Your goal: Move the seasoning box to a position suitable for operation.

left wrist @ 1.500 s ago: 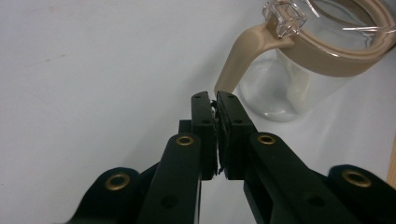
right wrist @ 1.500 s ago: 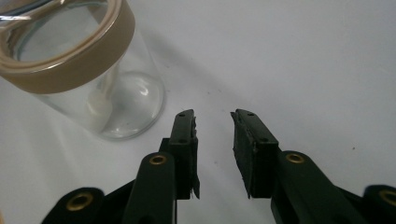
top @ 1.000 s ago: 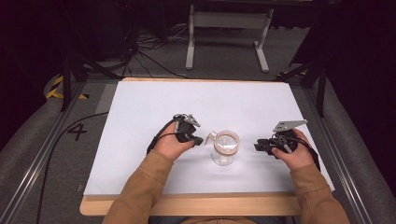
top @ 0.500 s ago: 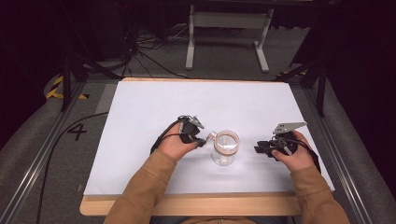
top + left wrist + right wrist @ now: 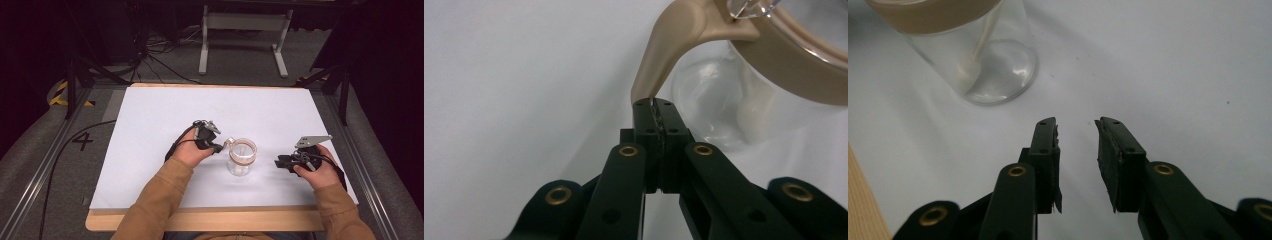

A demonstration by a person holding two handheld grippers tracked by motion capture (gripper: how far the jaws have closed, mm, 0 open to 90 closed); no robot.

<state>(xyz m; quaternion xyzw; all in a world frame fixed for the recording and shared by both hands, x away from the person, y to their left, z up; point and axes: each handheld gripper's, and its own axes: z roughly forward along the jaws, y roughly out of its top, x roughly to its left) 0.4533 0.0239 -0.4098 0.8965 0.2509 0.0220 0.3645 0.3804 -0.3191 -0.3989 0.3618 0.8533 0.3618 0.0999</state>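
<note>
A clear glass jar [image 5: 241, 159] with a tan lid ring stands on the white table sheet [image 5: 165, 110], between my two hands. A tan tab [image 5: 664, 55] curves down off the ring, and my left gripper [image 5: 655, 107] is shut on its tip, just left of the jar [image 5: 709, 100]. In the high view the left gripper [image 5: 218, 147] points right at the rim. My right gripper [image 5: 278, 163] lies to the jar's right, apart from it. Its jaws [image 5: 1076, 127] stand open over bare sheet, have just been closing a little, and have nothing between them. The jar [image 5: 983, 65] sits ahead to their left.
The table's wooden front edge [image 5: 210, 219] runs below my forearms. A metal stand [image 5: 245, 35] and cables are on the floor beyond the table's far edge. A rail [image 5: 370, 185] runs along the right side.
My left hand has edged slightly to the right, closer to the jar. The jar and my right hand have stayed where they were.
</note>
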